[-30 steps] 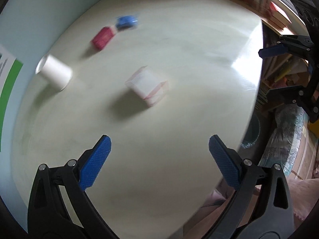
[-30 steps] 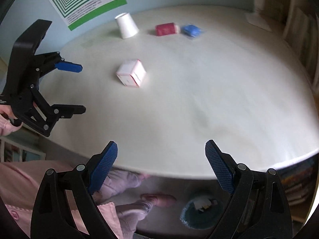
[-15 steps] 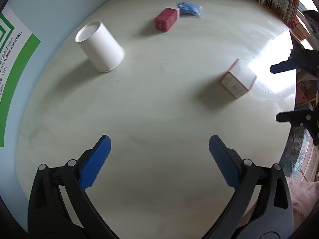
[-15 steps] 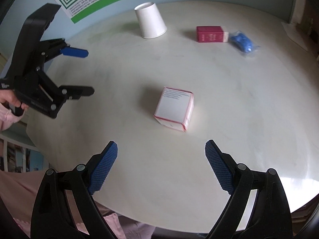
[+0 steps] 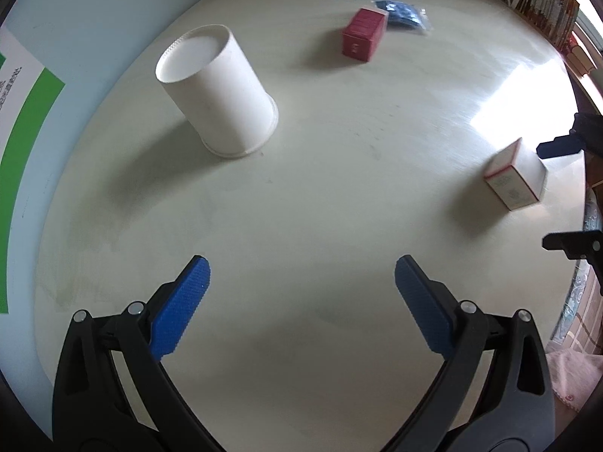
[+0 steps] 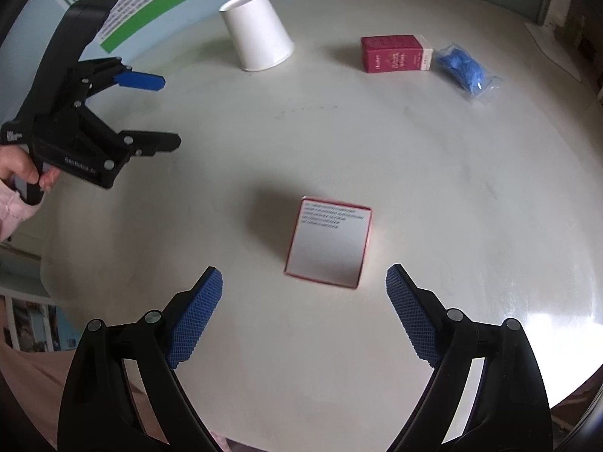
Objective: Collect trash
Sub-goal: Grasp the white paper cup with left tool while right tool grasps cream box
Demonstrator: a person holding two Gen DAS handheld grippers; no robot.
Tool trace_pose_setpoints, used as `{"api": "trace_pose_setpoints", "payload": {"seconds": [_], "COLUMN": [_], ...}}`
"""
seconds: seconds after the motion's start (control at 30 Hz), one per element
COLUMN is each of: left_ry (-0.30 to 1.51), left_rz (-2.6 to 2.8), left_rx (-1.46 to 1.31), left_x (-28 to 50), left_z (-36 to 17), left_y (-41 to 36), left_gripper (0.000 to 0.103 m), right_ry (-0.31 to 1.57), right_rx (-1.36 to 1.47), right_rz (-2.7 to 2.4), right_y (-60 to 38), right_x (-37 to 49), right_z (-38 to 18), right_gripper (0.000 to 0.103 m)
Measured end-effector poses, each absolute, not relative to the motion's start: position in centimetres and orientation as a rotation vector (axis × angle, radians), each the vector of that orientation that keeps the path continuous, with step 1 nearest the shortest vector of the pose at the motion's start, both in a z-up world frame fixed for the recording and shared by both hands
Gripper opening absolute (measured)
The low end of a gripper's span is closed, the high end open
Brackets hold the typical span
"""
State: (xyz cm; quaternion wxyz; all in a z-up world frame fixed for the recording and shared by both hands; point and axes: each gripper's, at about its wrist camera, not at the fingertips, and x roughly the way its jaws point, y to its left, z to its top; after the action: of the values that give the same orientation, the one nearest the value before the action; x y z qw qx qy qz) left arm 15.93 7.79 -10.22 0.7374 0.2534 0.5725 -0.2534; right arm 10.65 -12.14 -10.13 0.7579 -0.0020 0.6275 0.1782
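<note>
Tongs (image 6: pixel 303 293) gape above white box (image 6: pixel 328 243), seemingly not touching it.

Round pale table (image 6: pixel 452 226), upturned white cup (image 6: pixel 260 34), red box (image 6: pixel 392 54), blue packet (image 6: pixel 465 67), white box (image 6: pixel 328 245)

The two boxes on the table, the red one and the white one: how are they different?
The red box is dark red all over with a white end; the white box is white with thin red edges. The red box lies far back beside the blue wrapper; the white box lies just ahead of the open right gripper. Both are small cartons, untouched.
</note>
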Motion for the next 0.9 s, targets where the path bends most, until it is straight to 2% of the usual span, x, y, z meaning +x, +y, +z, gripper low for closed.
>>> {"api": "trace_pose_setpoints", "payload": {"seconds": [0.37, 0.43, 0.57, 0.73, 0.8, 0.83, 0.9], "left_ry": [1.272, 1.272, 1.267, 1.245, 1.242, 1.240, 1.242], "left_rz": [-0.563, -0.568, -0.577, -0.588, -0.595, -0.593, -0.594], "left_rx": [0.561, 0.566, 0.575, 0.577, 0.580, 0.581, 0.568], "left_x": [21.8, 22.8, 24.1, 25.2, 25.5, 25.5, 26.0], "left_z": [-12.3, -12.6, -13.1, -13.6, -13.7, -13.7, -13.9], "left_y": [7.4, 7.0, 6.6, 5.8, 5.5, 5.5, 5.2], "left_gripper": [0.096, 0.096, 0.096, 0.095, 0.085, 0.082, 0.063], "right_ry": [1.402, 1.404, 1.410, 1.390, 1.384, 1.381, 1.378], "right_rx": [0.016, 0.010, 0.014, -0.012, -0.021, -0.023, -0.018], "right_rz": [0.346, 0.338, 0.332, 0.322, 0.319, 0.312, 0.301], "right_y": [-12.5, -12.5, -13.0, -13.6, -13.9, -14.1, -14.7], "right_x": [12.2, 12.5, 12.7, 12.4, 12.5, 12.5, 12.7], "right_z": [-11.5, -11.7, -12.0, -11.7, -11.6, -11.5, -11.5], "right_gripper": [0.087, 0.083, 0.081, 0.067, 0.060, 0.052, 0.044]}}
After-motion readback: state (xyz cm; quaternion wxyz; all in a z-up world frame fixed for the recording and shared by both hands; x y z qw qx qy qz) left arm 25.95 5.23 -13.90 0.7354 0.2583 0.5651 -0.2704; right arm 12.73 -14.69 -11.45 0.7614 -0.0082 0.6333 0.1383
